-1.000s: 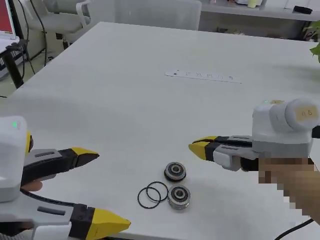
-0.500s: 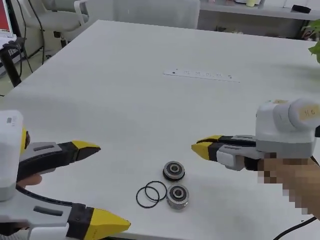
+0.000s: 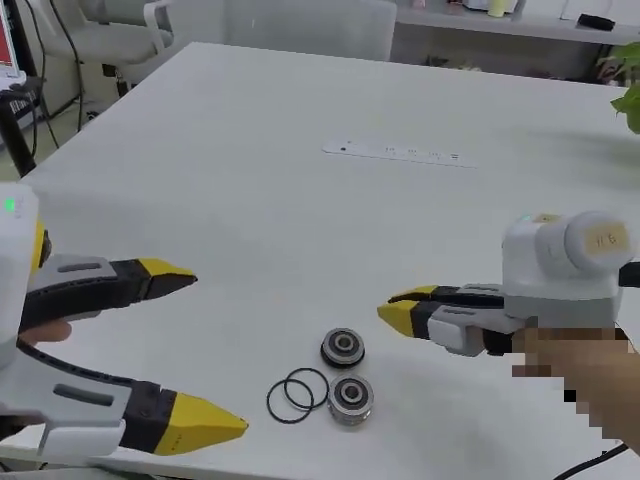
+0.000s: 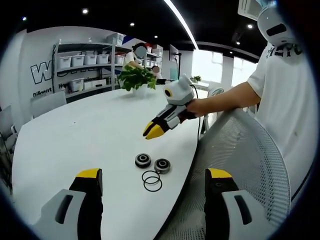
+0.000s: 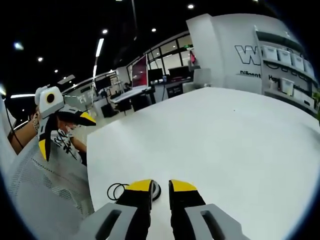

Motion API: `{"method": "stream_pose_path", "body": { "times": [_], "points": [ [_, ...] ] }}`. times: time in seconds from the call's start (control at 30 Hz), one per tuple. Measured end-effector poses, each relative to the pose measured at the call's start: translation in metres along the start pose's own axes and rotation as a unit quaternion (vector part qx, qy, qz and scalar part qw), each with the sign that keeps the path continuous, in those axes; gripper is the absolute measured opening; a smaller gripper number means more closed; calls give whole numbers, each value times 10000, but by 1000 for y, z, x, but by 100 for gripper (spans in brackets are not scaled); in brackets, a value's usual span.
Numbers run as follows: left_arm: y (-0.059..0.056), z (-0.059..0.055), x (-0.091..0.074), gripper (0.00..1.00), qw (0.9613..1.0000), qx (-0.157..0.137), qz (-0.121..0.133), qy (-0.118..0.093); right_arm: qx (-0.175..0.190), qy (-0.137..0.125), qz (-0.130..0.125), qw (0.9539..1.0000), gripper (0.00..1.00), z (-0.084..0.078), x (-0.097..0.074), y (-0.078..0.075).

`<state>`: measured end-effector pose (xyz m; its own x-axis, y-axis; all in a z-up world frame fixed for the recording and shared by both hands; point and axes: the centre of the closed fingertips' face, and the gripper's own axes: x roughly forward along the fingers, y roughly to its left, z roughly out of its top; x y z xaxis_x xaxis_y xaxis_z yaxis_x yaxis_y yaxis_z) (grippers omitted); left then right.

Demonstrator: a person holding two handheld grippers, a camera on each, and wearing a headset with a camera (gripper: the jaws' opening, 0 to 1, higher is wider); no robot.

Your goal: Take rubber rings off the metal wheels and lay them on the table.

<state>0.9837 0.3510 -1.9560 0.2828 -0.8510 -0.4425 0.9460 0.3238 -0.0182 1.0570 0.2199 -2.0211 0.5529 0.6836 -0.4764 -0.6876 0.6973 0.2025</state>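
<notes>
Two metal wheels (image 3: 343, 347) (image 3: 350, 396) lie side by side near the table's front edge. Two black rubber rings (image 3: 297, 392) lie overlapped on the table just left of the nearer wheel. My left gripper (image 3: 220, 352) is wide open to the left of them, holding nothing. My right gripper (image 3: 385, 312) hovers shut, just right of and above the far wheel. In the left gripper view the wheels (image 4: 143, 160) (image 4: 162, 165) and rings (image 4: 151, 180) lie ahead between the jaws, the right gripper (image 4: 152, 131) beyond. In the right gripper view a ring (image 5: 116, 190) peeks out left of the shut jaws.
A flat white strip (image 3: 398, 153) lies across the middle of the white table (image 3: 250, 200). Chairs (image 3: 290, 25) stand at the far end and a plant (image 3: 628, 80) at the right edge. The table's front edge runs just below the wheels.
The head camera has drifted a little. My right gripper has sunk slightly towards the wheels. The left gripper has shifted a bit farther onto the table, still open. Wheels and rings have not moved.
</notes>
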Motion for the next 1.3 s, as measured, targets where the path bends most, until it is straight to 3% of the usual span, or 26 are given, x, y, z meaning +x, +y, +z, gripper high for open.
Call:
{"method": "stream_pose_path", "body": {
  "times": [0.3,0.57,0.73,0.97,1.3],
  "points": [
    [3,28,10,82,9985,493,-217,-24,-76,159,40,9998,10,-9,2,2],
    [7,43,23,81,9958,828,-389,53,-200,368,58,9991,10,-17,3,2],
    [11,53,35,81,9910,1218,-511,199,-270,467,95,9985,12,-22,4,2],
    [16,72,53,78,9882,1400,-611,61,-399,640,138,9971,12,-30,4,3],
    [29,80,79,69,9851,1550,-721,-208,-413,678,139,9967,11,-32,4,2]
  ]
}}
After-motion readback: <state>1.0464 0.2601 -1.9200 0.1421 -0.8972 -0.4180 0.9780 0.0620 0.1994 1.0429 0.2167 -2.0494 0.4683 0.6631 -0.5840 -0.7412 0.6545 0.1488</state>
